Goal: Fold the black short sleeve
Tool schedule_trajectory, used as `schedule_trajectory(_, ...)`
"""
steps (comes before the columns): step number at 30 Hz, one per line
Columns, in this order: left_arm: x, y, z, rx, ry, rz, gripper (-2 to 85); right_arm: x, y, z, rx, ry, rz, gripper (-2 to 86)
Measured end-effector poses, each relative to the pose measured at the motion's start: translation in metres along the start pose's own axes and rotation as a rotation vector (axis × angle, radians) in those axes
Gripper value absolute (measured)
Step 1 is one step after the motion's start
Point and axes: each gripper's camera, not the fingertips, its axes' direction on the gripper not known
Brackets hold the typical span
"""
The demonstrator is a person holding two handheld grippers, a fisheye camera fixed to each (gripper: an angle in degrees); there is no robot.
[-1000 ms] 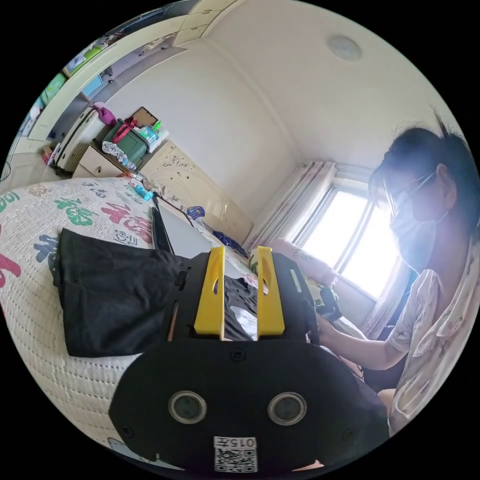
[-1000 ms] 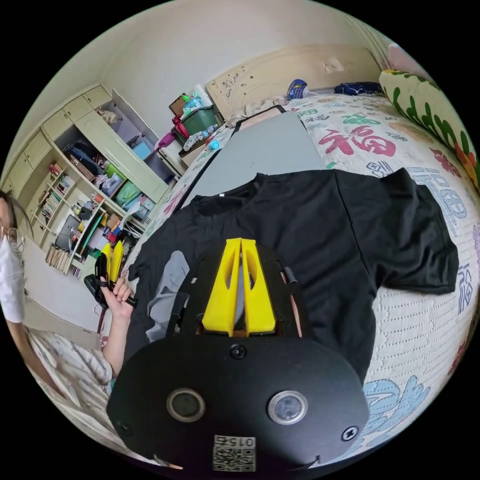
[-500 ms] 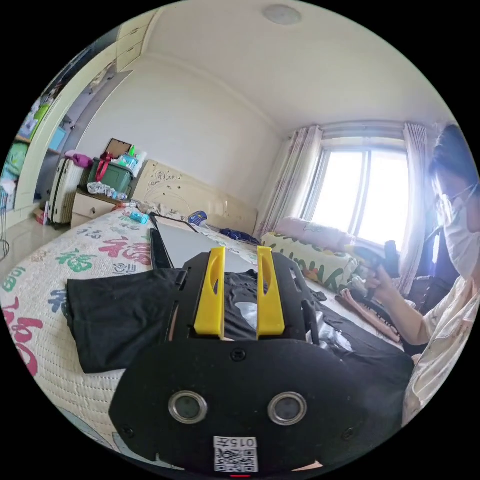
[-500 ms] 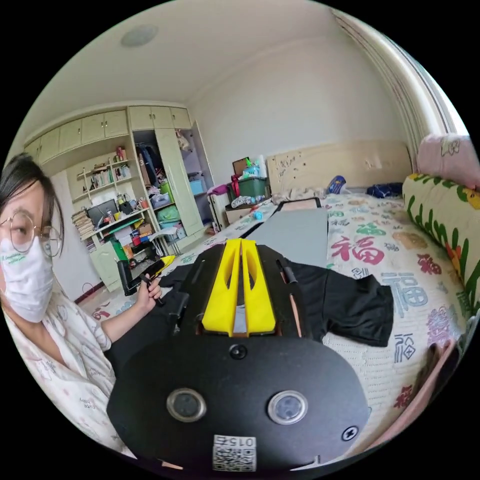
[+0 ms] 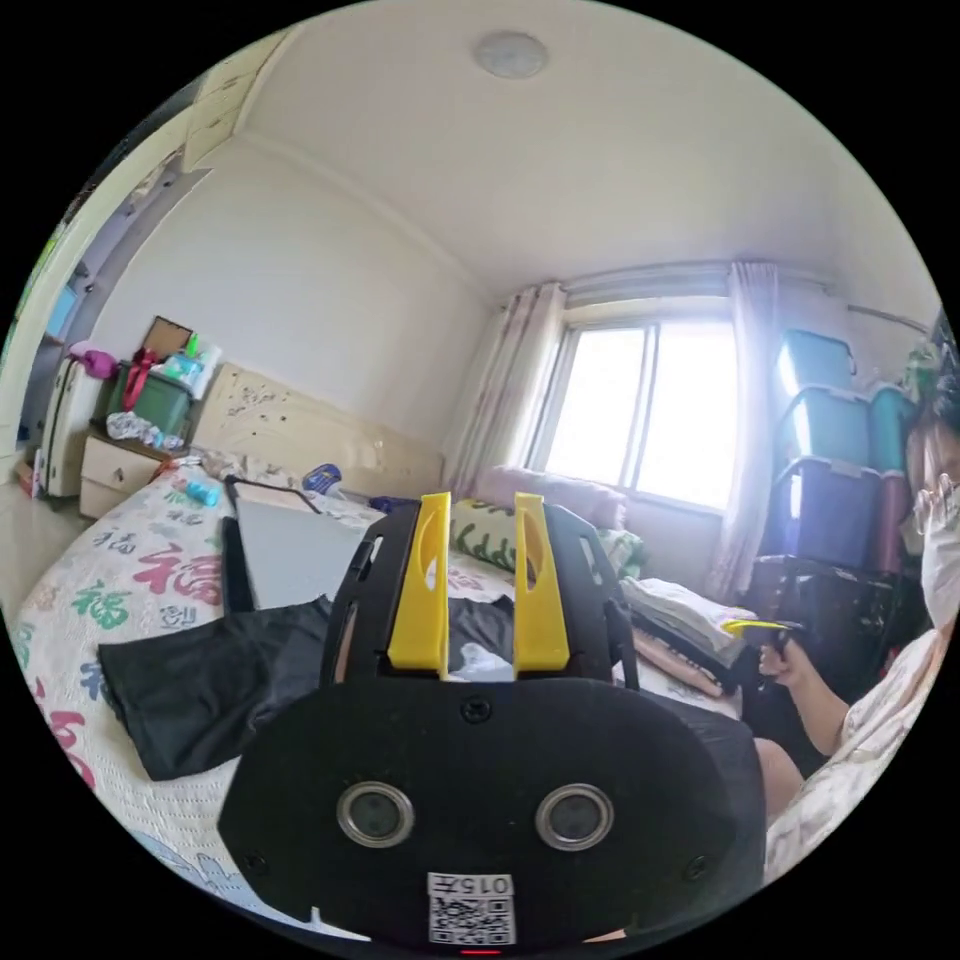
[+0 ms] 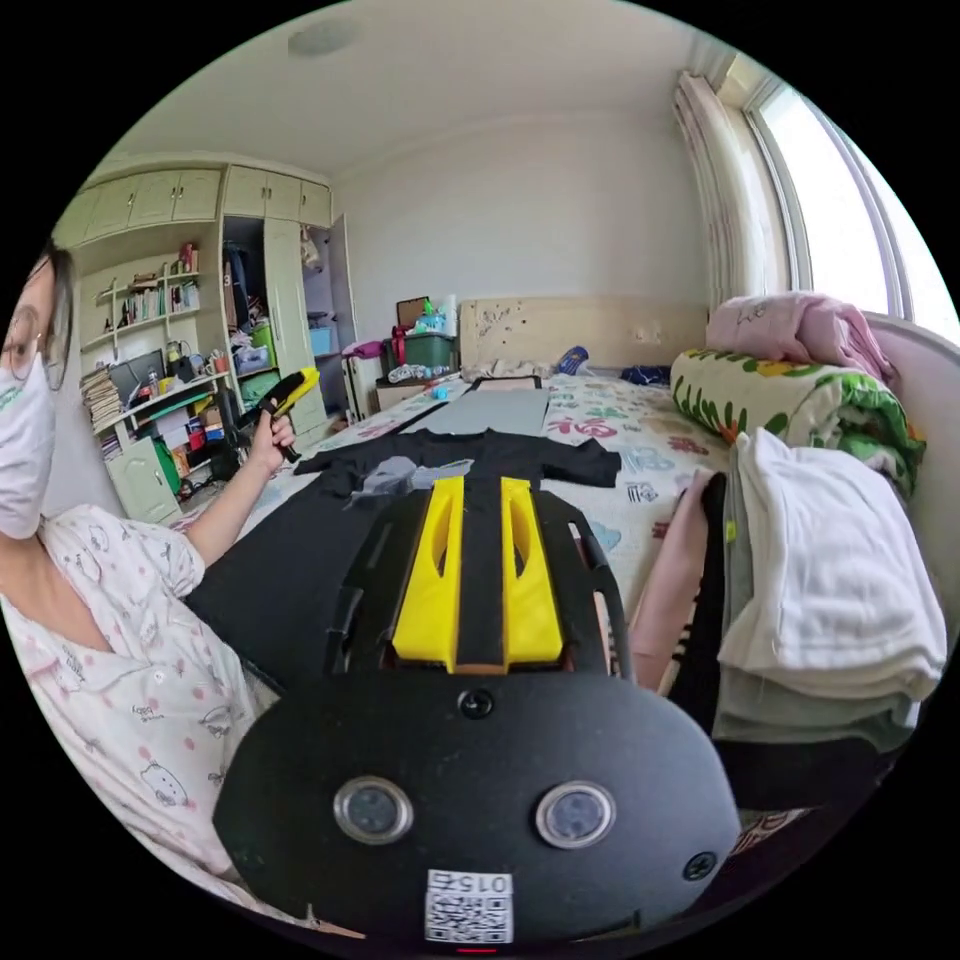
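On quilted bedspread (image 6: 655, 470) printed with red 福: black short-sleeve T-shirt (image 6: 470, 455) flat; left gripper (image 5: 480, 515), right gripper (image 6: 480, 500) both spread, empty.

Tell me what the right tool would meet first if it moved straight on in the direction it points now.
Probably the black short sleeve, spread flat on the bed. The right tool is open, empty, and aims along the shirt towards its collar. Depth is unclear; it may pass just above.

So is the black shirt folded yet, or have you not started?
Not started. Done: the black short sleeve shirt lies spread flat on the bed, both sleeves out. In hand: nothing; the left gripper and right gripper are both open, raised above the cloth and empty. Left: every fold, sleeves first probably, then adding it to the folded pile beside it.
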Motion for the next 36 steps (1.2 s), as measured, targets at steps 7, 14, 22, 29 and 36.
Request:
schedule_trajectory(7, 0.113, -0.034, -0.011, -0.344, 0.277, 0.070, 10.5, 0.040, 0.045, -0.060, -0.167, -0.006, 0.117, 9.4)
schedule_trajectory(14, 0.120, 0.018, -0.112, -0.583, -0.107, -0.079, 11.5, 0.085, 0.058, -0.069, -0.256, -0.178, 0.162, 10.4)
schedule_trajectory(22, 0.133, 0.094, -0.198, -0.748, -0.316, -0.359, 14.3, 0.112, 0.056, -0.058, -0.364, -0.327, 0.119, 9.1)
schedule_trajectory(29, 0.135, 0.104, -0.218, -0.821, -0.265, -0.375, 4.4, 0.118, 0.054, -0.048, -0.433, -0.400, 0.073, 1.4)
schedule_trajectory(36, 0.154, 0.050, -0.234, -0.893, -0.121, -0.230, 1.1, 0.120, 0.057, -0.058, -0.446, -0.382, 0.052, -0.9)
